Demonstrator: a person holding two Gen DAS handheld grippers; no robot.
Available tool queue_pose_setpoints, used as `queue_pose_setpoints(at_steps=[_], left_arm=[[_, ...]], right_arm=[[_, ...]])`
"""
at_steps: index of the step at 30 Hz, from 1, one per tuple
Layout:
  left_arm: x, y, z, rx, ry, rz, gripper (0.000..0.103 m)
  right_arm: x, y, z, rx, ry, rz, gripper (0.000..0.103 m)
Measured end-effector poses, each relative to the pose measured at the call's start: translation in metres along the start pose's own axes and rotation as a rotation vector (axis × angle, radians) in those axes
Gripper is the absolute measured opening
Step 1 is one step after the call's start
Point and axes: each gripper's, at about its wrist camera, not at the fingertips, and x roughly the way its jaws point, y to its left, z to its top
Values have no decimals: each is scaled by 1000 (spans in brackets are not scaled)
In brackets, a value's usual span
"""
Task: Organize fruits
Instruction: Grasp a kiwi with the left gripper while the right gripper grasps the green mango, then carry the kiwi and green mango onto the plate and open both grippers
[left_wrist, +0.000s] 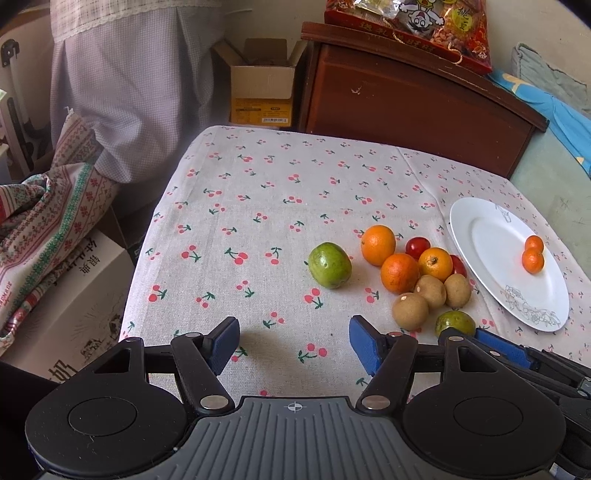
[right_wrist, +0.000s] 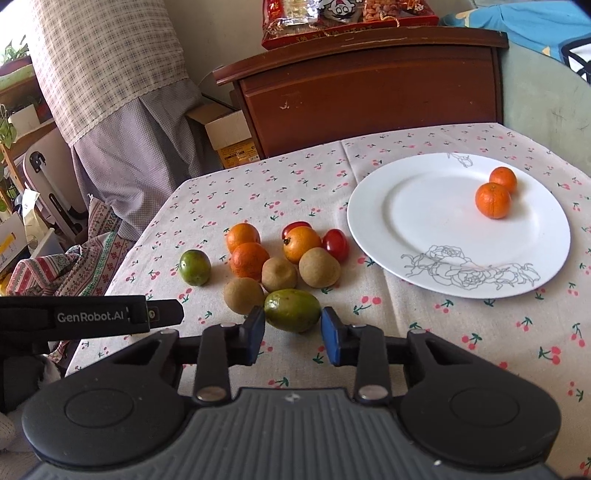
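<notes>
A white plate (right_wrist: 369, 221) with two small oranges (right_wrist: 493, 200) lies on the cherry-print table at the right; it also shows in the left wrist view (left_wrist: 476, 236). Left of it lies a cluster of oranges (right_wrist: 250, 260), red tomatoes (right_wrist: 335, 244) and brown kiwis (right_wrist: 319, 267). A green fruit (right_wrist: 194, 267) lies apart at the left. My right gripper (right_wrist: 293, 335) is open, its pads on either side of another green fruit (right_wrist: 292, 309), not gripping it. My left gripper (left_wrist: 294, 342) is open and empty over bare cloth, with the lone green fruit (left_wrist: 330, 264) ahead.
A dark wooden cabinet (left_wrist: 413, 96) with a red snack bag stands behind the table. A cardboard box (left_wrist: 260, 92) sits on the floor beside it. Patterned cloth (left_wrist: 48, 221) and boxes lie off the table's left edge.
</notes>
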Motion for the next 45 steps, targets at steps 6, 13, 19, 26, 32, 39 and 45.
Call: queue_pose_setpoints(at_steps=[6, 13, 19, 26, 32, 39, 45], left_arm=[[0, -13, -2, 31, -11, -49, 62], [6, -37, -4, 86, -23, -109, 55], [15, -50, -6, 121, -28, -122, 47], [20, -60, -6, 150, -44, -139, 36], [20, -64, -7, 175, -56, -149, 26], [19, -63, -9, 177, -58, -157, 23], [8, -62, -6, 159, -75, -160, 23]], right_arm=[[-12, -12, -1, 25, 4, -44, 31], [-20, -24, -1, 65, -5, -79, 31], [-21, -28, -1, 81, -11, -83, 32], [-19, -29, -1, 84, -19, -84, 33], [-16, -28, -1, 81, -18, -79, 33], [-17, -28, 0, 82, -17, -77, 31], [-28, -27, 6, 89, -57, -80, 31]])
